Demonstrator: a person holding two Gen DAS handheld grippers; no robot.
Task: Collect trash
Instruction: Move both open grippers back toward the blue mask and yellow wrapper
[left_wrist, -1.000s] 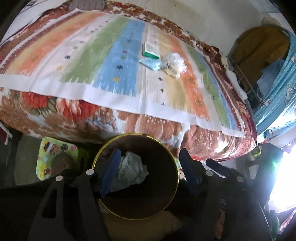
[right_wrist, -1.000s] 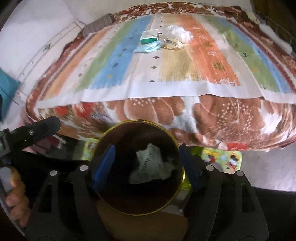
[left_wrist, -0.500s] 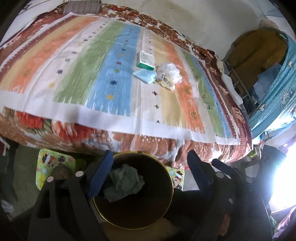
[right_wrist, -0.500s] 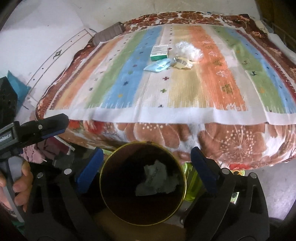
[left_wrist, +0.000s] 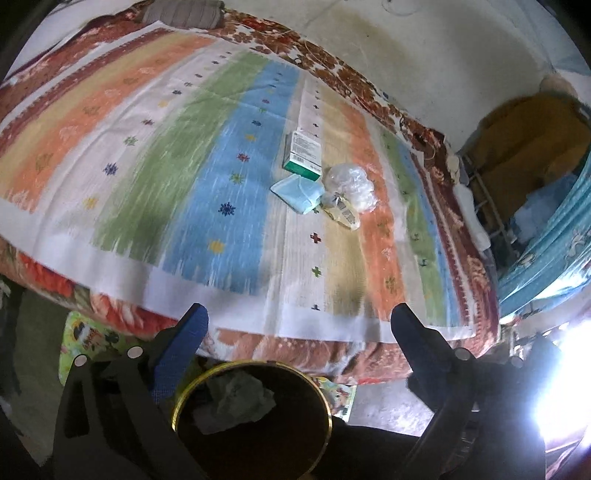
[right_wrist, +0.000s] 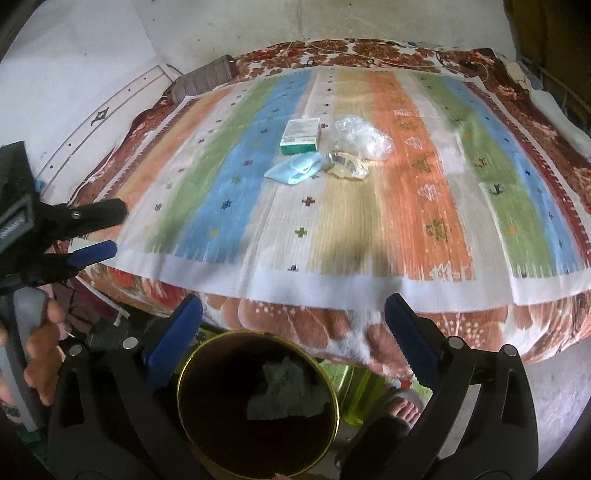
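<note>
Trash cluster sits mid-bed on the striped sheet (left_wrist: 147, 155): green-white box (left_wrist: 303, 157), blue face mask (left_wrist: 298, 192) just in front of it, clear crumpled plastic (left_wrist: 351, 184) to the right, yellowish wrapper (left_wrist: 341, 214) touching the plastic and just beside the mask. Bin (left_wrist: 255, 417) with gold rim stands on the floor at the bed edge, one crumpled paper (left_wrist: 236, 400) already inside. Left tongs (left_wrist: 297, 336) spread wide, empty, above the bin. Right tongs (right_wrist: 293, 321) also spread wide, empty, over the bin; in the right wrist view the left tongs show at the far left edge. All four items are well apart from both tongs.

Likely step: reach for the next piece. Judgement: go for the mask first since it is nearest; come in low and pinch a raised fold, not flat cloth, or the sheet gets caught too. Plastic and wrapper touch, so grab one cleanly or both together. Box needs a grip across its narrow side.
</note>
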